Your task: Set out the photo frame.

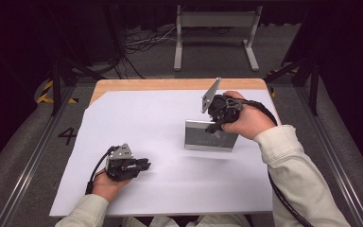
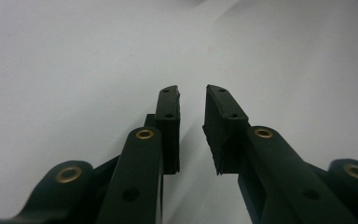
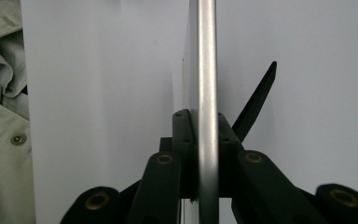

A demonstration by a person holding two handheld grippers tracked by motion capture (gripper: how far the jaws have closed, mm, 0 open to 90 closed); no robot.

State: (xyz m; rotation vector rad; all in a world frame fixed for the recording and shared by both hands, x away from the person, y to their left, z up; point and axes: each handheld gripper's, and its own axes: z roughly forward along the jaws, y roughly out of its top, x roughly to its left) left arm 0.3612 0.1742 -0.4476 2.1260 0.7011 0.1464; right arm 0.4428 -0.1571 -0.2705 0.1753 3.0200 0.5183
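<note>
A silver-edged flat frame (image 1: 203,137) stands upright on the white sheet (image 1: 146,113), right of the middle. My right gripper (image 1: 216,126) is shut on its top edge, coming down from the right. In the right gripper view the frame's thin metal edge (image 3: 206,56) runs straight up between the jaws of the gripper (image 3: 200,116), and a black prop leg (image 3: 258,98) angles out from the frame's back. My left gripper (image 1: 146,165) rests low at the front left of the sheet. Its jaws (image 2: 191,100) stand a little apart with nothing between them.
The sheet covers most of a wooden table (image 1: 170,84). On the floor beyond the table are a grey metal stand (image 1: 215,21) and loose cables (image 1: 142,42). A pale sleeve (image 3: 0,93) lies at the left of the right gripper view.
</note>
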